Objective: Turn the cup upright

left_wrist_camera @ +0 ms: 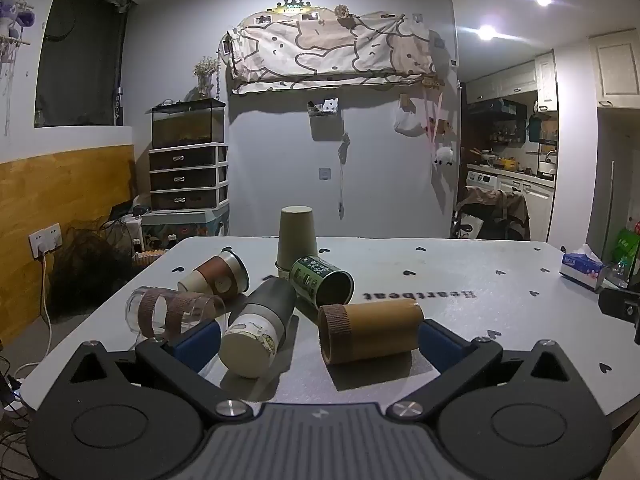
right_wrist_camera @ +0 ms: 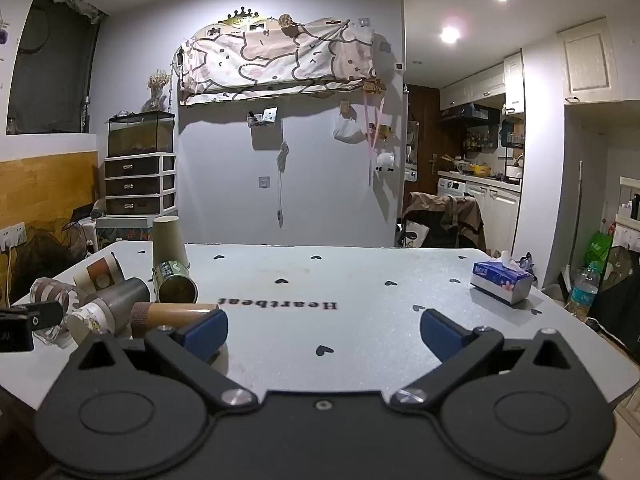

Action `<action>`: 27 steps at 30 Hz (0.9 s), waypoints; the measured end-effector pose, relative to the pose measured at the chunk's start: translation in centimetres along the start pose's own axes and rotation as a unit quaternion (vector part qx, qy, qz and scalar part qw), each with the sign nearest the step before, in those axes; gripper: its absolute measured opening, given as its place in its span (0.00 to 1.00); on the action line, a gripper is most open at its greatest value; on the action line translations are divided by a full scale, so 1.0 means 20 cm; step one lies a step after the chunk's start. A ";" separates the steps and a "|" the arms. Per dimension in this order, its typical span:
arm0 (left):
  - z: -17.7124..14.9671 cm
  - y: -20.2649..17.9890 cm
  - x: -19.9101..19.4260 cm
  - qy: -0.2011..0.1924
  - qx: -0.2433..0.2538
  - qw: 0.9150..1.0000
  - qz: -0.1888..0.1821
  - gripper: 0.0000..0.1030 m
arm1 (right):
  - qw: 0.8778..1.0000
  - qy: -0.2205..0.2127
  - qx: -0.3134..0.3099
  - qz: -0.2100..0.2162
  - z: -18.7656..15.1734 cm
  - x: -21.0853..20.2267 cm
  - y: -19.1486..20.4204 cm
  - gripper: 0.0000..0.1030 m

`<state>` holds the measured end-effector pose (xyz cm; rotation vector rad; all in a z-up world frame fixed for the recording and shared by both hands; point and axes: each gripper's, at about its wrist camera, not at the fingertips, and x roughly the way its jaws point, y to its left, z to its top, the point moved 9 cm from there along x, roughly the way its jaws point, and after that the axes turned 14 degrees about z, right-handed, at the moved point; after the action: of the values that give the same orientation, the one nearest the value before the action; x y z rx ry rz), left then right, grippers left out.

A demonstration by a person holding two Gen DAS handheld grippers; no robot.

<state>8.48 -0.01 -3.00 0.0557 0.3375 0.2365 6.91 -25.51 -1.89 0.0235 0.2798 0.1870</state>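
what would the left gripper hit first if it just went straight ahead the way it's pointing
Most likely the grey tumbler or the brown corrugated-sleeve cup, both lying on their sides between the open left gripper fingers; depth is unclear, so which comes first is uncertain.

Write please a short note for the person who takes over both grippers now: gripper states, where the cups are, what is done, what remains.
Left gripper: open, holding nothing, low before the cup cluster.
Right gripper: open, over bare table.
Lying on their sides: brown bamboo cup, grey tumbler, green cup, clear glass, brown-sleeved cup. Olive paper cup stands mouth down.
Done: nothing upright.
Left: all flips.
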 end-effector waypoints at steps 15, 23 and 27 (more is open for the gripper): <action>0.00 0.00 0.00 0.002 0.004 1.000 0.002 1.00 | 1.000 0.004 0.002 0.001 -0.01 0.01 0.00 1.00; 0.00 0.00 0.00 0.002 0.004 1.000 0.002 1.00 | 1.000 0.005 0.002 0.001 -0.01 0.01 0.00 1.00; 0.00 0.00 0.00 0.002 0.005 1.000 0.002 1.00 | 1.000 0.006 0.002 0.001 -0.01 0.02 0.00 1.00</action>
<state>8.47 -0.03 -3.06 0.0658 0.3429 0.2388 7.14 -25.47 -2.19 0.0271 0.2916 0.1879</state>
